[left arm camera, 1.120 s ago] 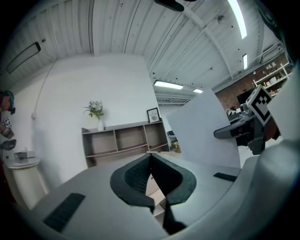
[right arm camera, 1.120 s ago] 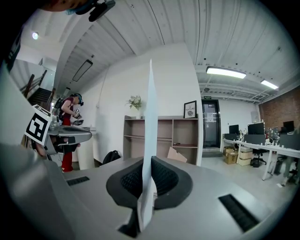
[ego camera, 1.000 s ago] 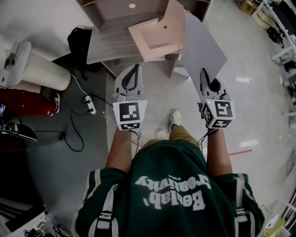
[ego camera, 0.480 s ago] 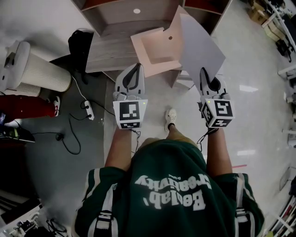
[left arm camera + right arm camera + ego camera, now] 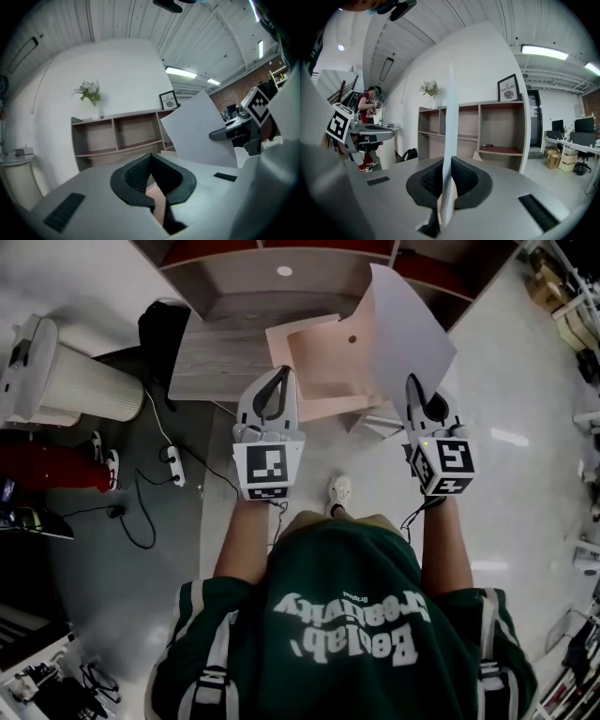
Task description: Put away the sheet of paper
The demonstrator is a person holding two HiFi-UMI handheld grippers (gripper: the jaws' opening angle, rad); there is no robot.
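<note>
The white sheet of paper (image 5: 410, 326) stands on edge, pinched at its lower corner by my right gripper (image 5: 415, 387), which is shut on it. In the right gripper view the sheet (image 5: 450, 136) rises edge-on from between the pads. My left gripper (image 5: 279, 377) is shut with nothing in it, its tips meeting in the left gripper view (image 5: 150, 155). That view also has the sheet (image 5: 197, 136) and the right gripper (image 5: 234, 134) at its right. Just ahead of both grippers a pale pink tray (image 5: 323, 362) lies tilted on the low wooden shelf unit (image 5: 225, 329).
The shelf unit (image 5: 487, 131) has open cubbies, with a vase of flowers (image 5: 91, 96) and a framed picture (image 5: 509, 88) on top. A white ribbed cylinder (image 5: 70, 381), a black bag (image 5: 161, 320) and a power strip with cables (image 5: 174, 465) are on the floor at left.
The person has stepped forward and both grippers have moved nearer the shelf unit. The pink tray now lies just past the left gripper's tips. The sheet stays held in the right gripper.
</note>
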